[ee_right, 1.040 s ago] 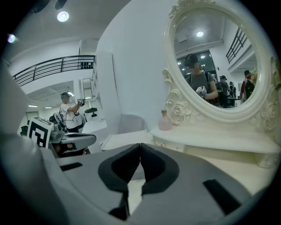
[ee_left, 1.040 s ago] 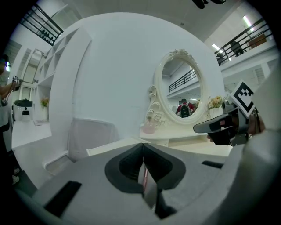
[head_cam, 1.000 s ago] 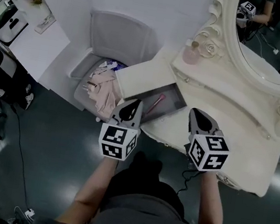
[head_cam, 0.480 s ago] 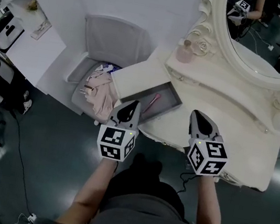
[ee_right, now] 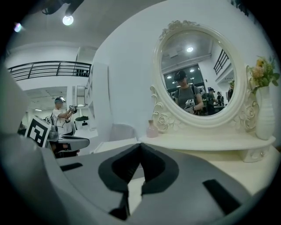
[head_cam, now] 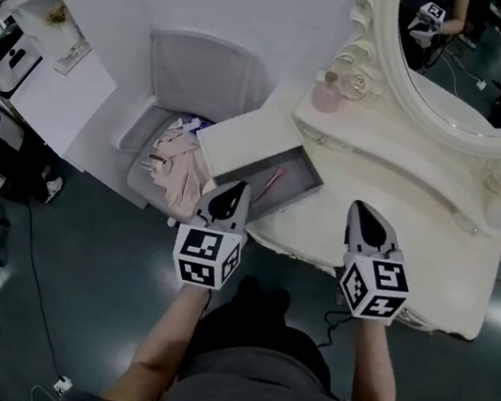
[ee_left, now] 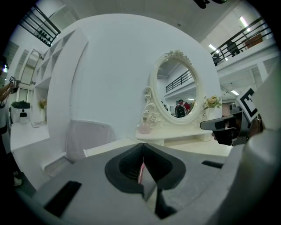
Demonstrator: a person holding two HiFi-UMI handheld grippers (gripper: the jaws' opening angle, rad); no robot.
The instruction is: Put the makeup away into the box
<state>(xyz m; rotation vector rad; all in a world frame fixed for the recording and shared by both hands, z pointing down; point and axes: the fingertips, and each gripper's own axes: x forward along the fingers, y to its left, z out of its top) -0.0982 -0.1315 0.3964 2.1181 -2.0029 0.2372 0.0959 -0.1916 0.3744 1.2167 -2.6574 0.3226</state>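
A shallow grey box (head_cam: 294, 189) lies open at the left front of the white dressing table (head_cam: 419, 214). A slim pink makeup stick (head_cam: 271, 182) lies inside it and also shows through the left gripper's jaws (ee_left: 141, 172). My left gripper (head_cam: 237, 189) hovers at the box's near edge, its jaws meeting at the tip (ee_left: 142, 145) with nothing held. My right gripper (head_cam: 361, 208) is over the table's front edge, right of the box, shut and empty (ee_right: 140, 145).
A pink bottle (head_cam: 326, 93) stands at the back by the oval mirror (head_cam: 464, 59). A grey chair (head_cam: 194, 81) with pink clothes (head_cam: 180, 169) stands left of the table. A vase of flowers (ee_right: 263, 110) is at the far right.
My right gripper has shifted a little to the right, away from the box. The left gripper has stayed at the box's near edge. Both stay shut.
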